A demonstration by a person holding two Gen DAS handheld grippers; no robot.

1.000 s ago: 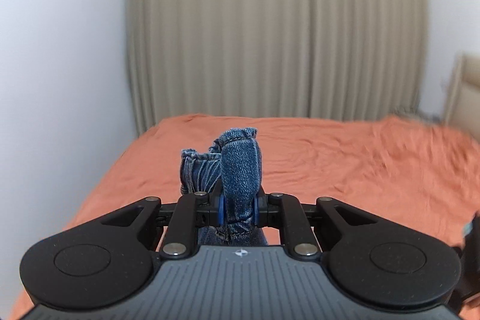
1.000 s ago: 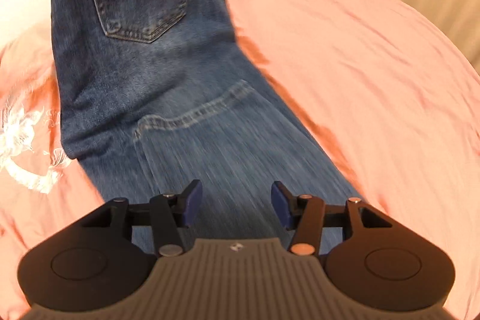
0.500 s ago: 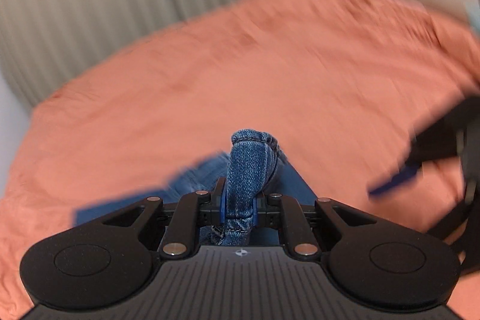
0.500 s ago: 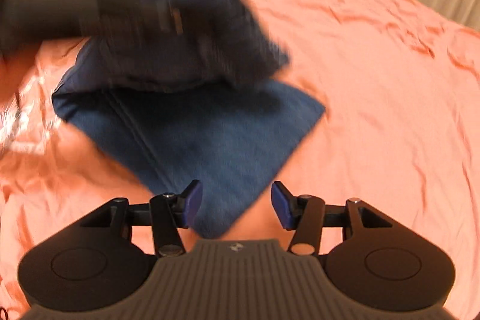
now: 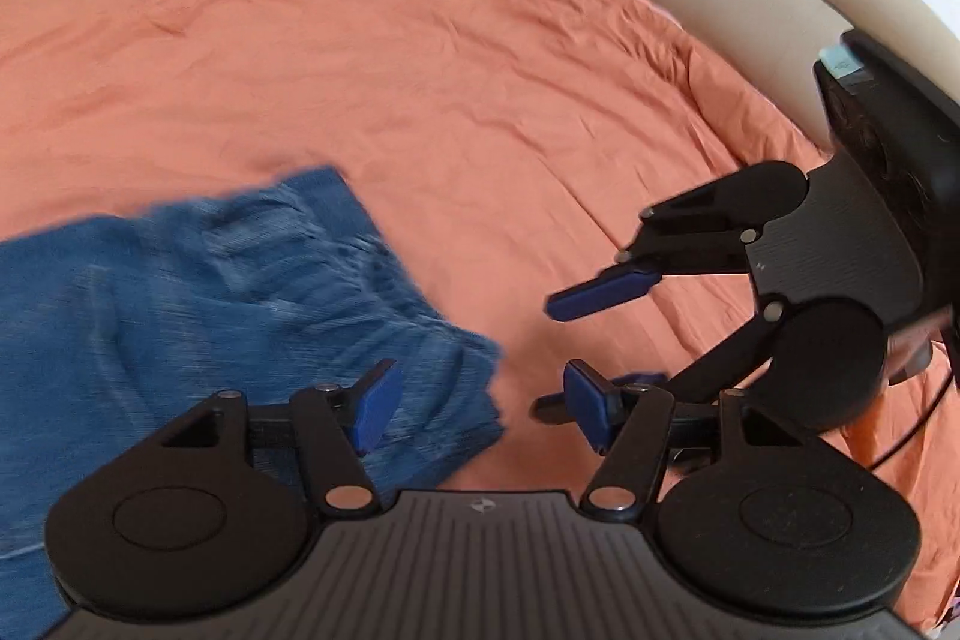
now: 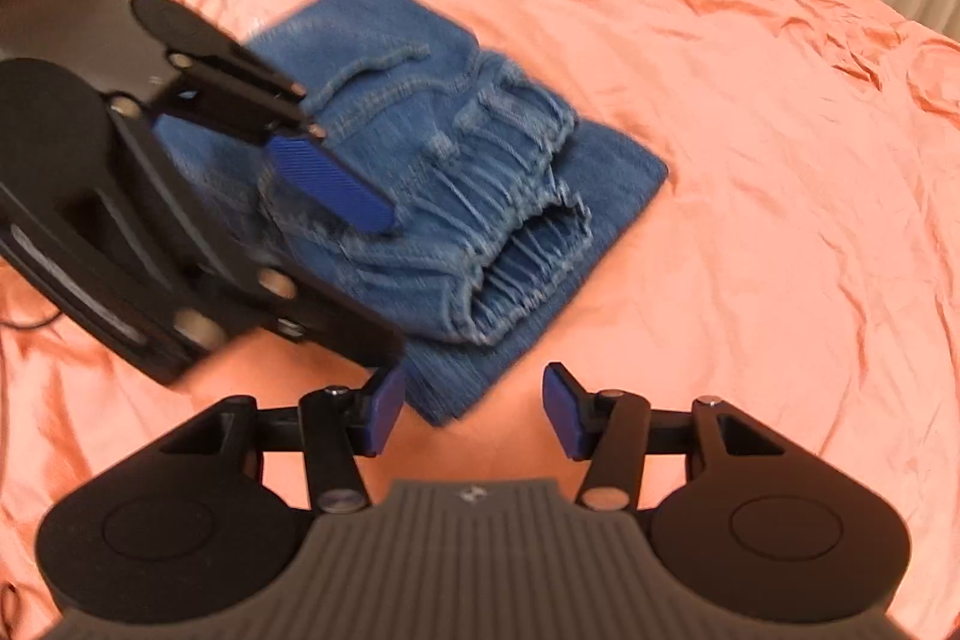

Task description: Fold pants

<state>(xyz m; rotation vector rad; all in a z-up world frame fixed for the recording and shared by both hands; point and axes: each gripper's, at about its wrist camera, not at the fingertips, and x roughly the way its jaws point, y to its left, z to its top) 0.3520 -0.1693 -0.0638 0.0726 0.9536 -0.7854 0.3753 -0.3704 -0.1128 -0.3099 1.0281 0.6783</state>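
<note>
Pants (image 6: 432, 172) folded on bedsheet (image 5: 420, 58); 2 tools spread, beside corner.

Obscured items: jeans, gripper finger

Jeans (image 5: 180, 316) blurred, cut off at left edge in left wrist view; near corner hidden behind left gripper (image 6: 336, 244), whose lower finger is hidden in right view.

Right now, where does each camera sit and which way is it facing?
Left wrist: rides on the left tongs, aimed down across the orange bed; its open fingers show, with the right tongs on its right.
Right wrist: rides on the right tongs, aimed at the folded jeans; the left tongs cross its left.
Shared: jeans, bed, each other's tongs.
</note>
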